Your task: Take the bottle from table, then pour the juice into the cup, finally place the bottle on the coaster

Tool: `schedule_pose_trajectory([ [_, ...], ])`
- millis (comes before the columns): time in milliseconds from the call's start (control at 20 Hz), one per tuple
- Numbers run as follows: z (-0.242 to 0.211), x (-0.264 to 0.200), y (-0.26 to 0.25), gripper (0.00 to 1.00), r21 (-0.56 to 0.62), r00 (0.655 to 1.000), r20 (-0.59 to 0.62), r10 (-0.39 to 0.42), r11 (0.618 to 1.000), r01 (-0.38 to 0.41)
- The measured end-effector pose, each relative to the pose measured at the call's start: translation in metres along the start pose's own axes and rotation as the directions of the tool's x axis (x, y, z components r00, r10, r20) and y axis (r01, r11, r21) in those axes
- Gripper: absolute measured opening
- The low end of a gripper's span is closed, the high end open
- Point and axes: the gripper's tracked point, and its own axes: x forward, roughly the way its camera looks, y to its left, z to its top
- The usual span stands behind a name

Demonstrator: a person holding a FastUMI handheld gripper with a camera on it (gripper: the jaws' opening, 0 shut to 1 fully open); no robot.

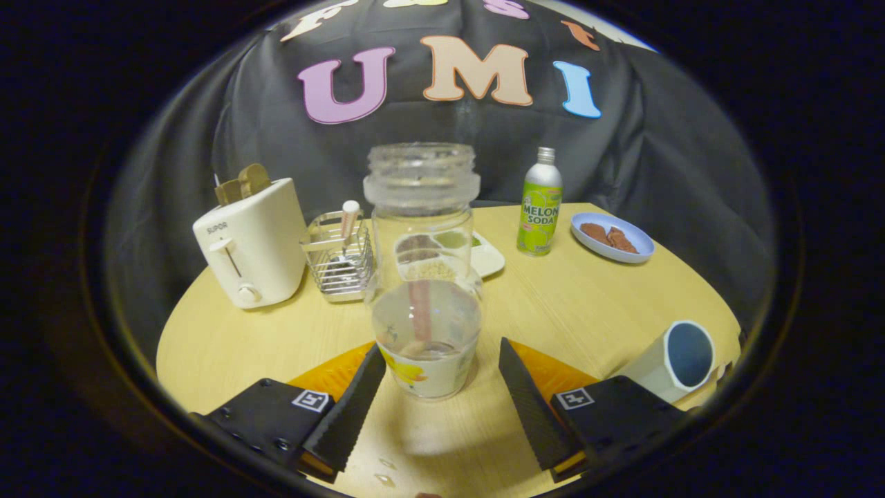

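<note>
So the clear bottle (423, 270) stands upright on the worktop (588, 304), right between the gripper (442, 384) jaws, which are spread wide and not touching it. An orange coaster (332, 373) seems to sit under or just behind it, hard to say which. The bottle has no cap and only a little liquid low down. The white cup (674, 360) lies tipped toward us off to the right; can't see juice in it. Could be pre-grab or just set down, honestly. Readable stuff: "MELON SODA" on the green can (540, 202), "SUPOR" on the toaster (250, 242).
</note>
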Motion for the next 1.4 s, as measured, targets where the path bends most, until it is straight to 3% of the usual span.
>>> schedule_pose_trajectory([
  [450,0.005,-0.089,-0.032,1.00,-0.070,0.999,0.018,0.045,0.997,-0.044],
  [950,0.063,-0.203,-0.049,1.00,-0.146,0.977,0.127,0.172,0.977,-0.153],
  [1400,0.087,-0.239,-0.069,1.00,-0.145,0.965,0.189,0.182,0.977,-0.156],
])
